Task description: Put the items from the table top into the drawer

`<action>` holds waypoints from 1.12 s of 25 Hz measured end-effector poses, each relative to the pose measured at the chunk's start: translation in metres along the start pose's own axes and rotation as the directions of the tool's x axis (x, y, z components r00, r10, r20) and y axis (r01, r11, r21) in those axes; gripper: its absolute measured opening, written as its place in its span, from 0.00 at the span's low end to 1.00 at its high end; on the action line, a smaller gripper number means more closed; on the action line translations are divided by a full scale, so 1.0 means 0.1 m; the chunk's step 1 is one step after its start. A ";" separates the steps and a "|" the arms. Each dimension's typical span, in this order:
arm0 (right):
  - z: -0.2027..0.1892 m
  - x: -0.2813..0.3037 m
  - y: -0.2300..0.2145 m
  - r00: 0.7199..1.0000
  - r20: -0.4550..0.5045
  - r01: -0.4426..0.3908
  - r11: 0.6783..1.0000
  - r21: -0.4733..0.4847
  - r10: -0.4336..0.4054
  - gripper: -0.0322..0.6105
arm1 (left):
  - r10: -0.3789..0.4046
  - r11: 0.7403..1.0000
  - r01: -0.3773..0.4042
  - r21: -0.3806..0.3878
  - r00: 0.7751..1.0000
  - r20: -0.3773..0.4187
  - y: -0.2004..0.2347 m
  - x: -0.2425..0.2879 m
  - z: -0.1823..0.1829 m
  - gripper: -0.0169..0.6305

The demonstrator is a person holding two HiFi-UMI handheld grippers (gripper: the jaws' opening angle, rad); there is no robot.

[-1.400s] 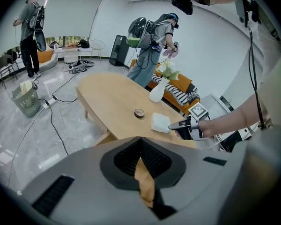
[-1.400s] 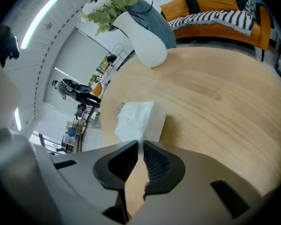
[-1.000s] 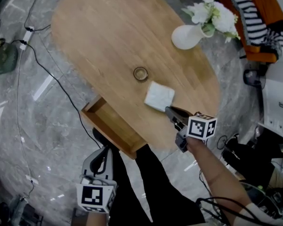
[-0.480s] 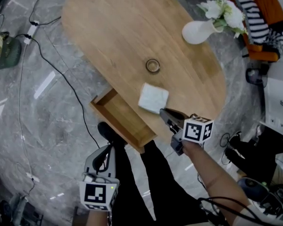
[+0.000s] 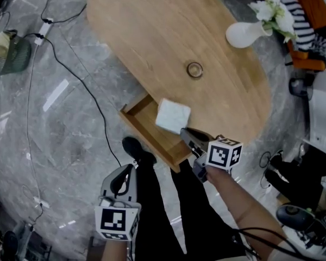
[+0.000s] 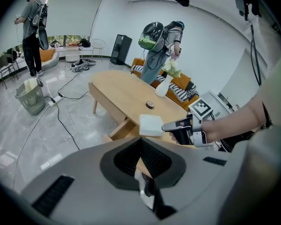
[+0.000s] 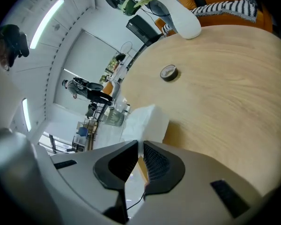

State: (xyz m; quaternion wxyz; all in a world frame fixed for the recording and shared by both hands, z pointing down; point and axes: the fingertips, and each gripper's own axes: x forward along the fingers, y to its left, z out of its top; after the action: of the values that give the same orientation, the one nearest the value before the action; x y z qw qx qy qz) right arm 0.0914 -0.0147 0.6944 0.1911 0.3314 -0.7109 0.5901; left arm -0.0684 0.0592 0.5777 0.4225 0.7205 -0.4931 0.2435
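My right gripper (image 5: 183,132) is shut on one edge of a white folded cloth (image 5: 173,116), which hangs over the open wooden drawer (image 5: 137,117) at the near edge of the oval wooden table (image 5: 152,31). In the right gripper view the cloth (image 7: 143,123) sticks out past the closed pads of my right gripper (image 7: 140,146). A small dark ring (image 5: 194,69) lies mid-table. My left gripper (image 5: 120,184) hangs low by the person's legs, jaws together with nothing in them. In its own view, past the left gripper (image 6: 141,154), I see the cloth (image 6: 151,124) and the drawer (image 6: 118,131).
A white vase (image 5: 244,34) with white flowers stands at the table's far right end. Cables (image 5: 76,86) trail over the marble floor beside a green basket (image 5: 11,53). An orange sofa with a striped cushion (image 5: 301,15) is behind. A person with a backpack (image 6: 155,46) stands beyond the table.
My right gripper has carried the cloth off the table top and out over the open drawer. The left gripper has shifted a little below the drawer, still shut.
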 end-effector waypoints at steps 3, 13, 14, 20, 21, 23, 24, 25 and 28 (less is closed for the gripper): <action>-0.10 0.13 0.12 1.000 -0.002 -0.005 1.000 0.006 0.005 0.14 | 0.004 1.000 -0.004 -0.005 1.000 0.008 0.13 -0.03 -0.06 0.03; -0.27 0.51 0.32 1.000 -0.029 -0.002 1.000 -0.009 0.002 0.14 | -0.001 1.000 0.001 -0.015 1.000 0.001 0.44 -0.10 -0.18 0.03; -0.29 0.54 0.33 0.999 -0.037 0.002 1.000 -0.016 -0.002 0.14 | -0.003 1.000 0.003 -0.018 1.000 -0.004 0.46 -0.10 -0.18 0.03; -0.42 0.77 0.30 0.995 -0.094 0.032 0.997 -0.076 -0.039 0.14 | -0.008 1.000 0.007 -0.027 1.000 -0.016 0.59 -0.06 -0.19 0.03; -0.44 0.81 0.30 0.994 -0.101 0.034 0.996 -0.080 -0.042 0.14 | -0.007 1.000 0.006 -0.026 1.000 -0.020 0.61 -0.05 -0.20 0.03; -0.47 0.89 0.30 0.993 -0.106 0.038 0.996 -0.079 -0.046 0.14 | -0.008 1.000 0.008 -0.024 1.000 -0.020 0.65 -0.03 -0.23 0.03; -0.48 0.92 0.29 0.994 -0.102 0.041 0.997 -0.072 -0.049 0.14 | -0.012 1.000 0.012 -0.026 1.000 -0.019 0.66 -0.03 -0.24 0.03; -0.48 0.94 0.29 0.994 -0.096 0.046 0.997 -0.059 -0.051 0.14 | -0.016 0.999 0.015 -0.028 1.000 -0.021 0.66 -0.03 -0.24 0.03; -0.49 0.96 0.23 0.995 -0.076 0.066 0.998 -0.010 -0.066 0.14 | -0.019 0.999 0.018 -0.032 0.999 -0.030 0.69 -0.04 -0.27 0.03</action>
State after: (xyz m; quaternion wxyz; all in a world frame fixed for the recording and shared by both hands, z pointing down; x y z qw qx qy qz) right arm 0.0015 0.0109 0.7528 0.2385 0.3313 -0.6940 0.5930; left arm -0.1308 0.0729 0.6142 0.4436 0.7145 -0.4837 0.2425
